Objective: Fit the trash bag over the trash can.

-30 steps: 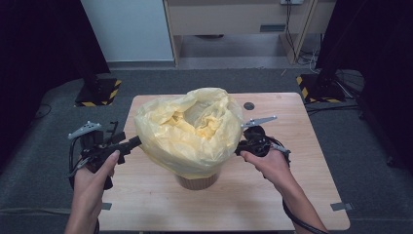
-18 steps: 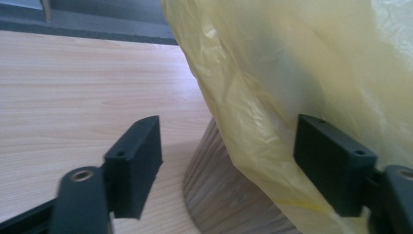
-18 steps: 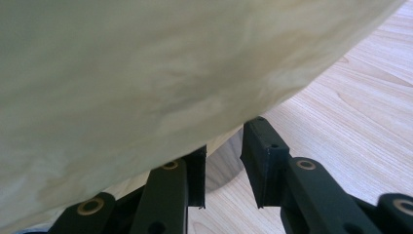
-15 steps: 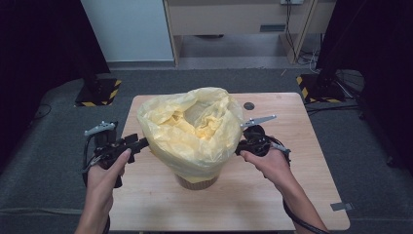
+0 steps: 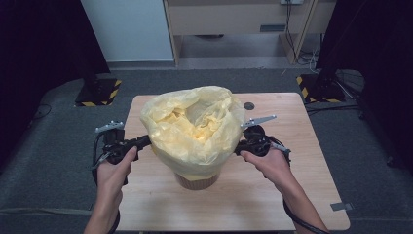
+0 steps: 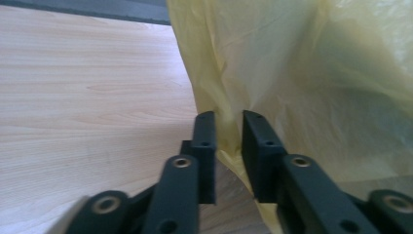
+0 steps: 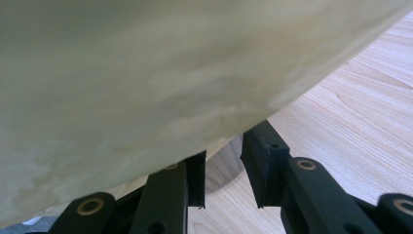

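Between left gripper jaws: yellow plastic bag fold, jaws just closing onto it | right gripper: bag's far side, grip unclear | bag drapes brown bin on counter

Left hand-held gripper level, jaws just closing; right hand-held gripper level, jaws narrowly parted
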A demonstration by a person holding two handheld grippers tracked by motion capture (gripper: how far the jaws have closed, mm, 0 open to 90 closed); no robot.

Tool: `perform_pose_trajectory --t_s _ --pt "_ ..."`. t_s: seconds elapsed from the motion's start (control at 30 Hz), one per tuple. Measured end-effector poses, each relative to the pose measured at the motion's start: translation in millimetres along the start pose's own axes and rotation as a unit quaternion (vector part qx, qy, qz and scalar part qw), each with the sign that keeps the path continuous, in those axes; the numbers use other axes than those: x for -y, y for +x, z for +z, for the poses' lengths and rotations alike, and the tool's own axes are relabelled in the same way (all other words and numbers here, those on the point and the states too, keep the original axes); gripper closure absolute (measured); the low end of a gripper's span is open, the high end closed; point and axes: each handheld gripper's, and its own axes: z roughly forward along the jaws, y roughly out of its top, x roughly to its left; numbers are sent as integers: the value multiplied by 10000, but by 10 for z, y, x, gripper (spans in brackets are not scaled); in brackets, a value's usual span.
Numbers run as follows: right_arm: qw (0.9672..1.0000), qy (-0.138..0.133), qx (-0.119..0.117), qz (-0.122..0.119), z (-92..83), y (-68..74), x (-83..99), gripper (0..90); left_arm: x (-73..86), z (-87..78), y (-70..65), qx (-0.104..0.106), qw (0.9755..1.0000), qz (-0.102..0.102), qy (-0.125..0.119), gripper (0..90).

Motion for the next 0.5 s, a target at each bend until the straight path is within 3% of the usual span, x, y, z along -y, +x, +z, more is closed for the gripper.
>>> perform_pose_trajectory --t_s 0.17,0.5 --pt "10000 1 -3 1 0 0 1 710 12 113 33 -162 9998 78 114 896" --pt "10000 19 -32 -1 15 -8 37 709 118 355 86 -380 9979 193 479 900"
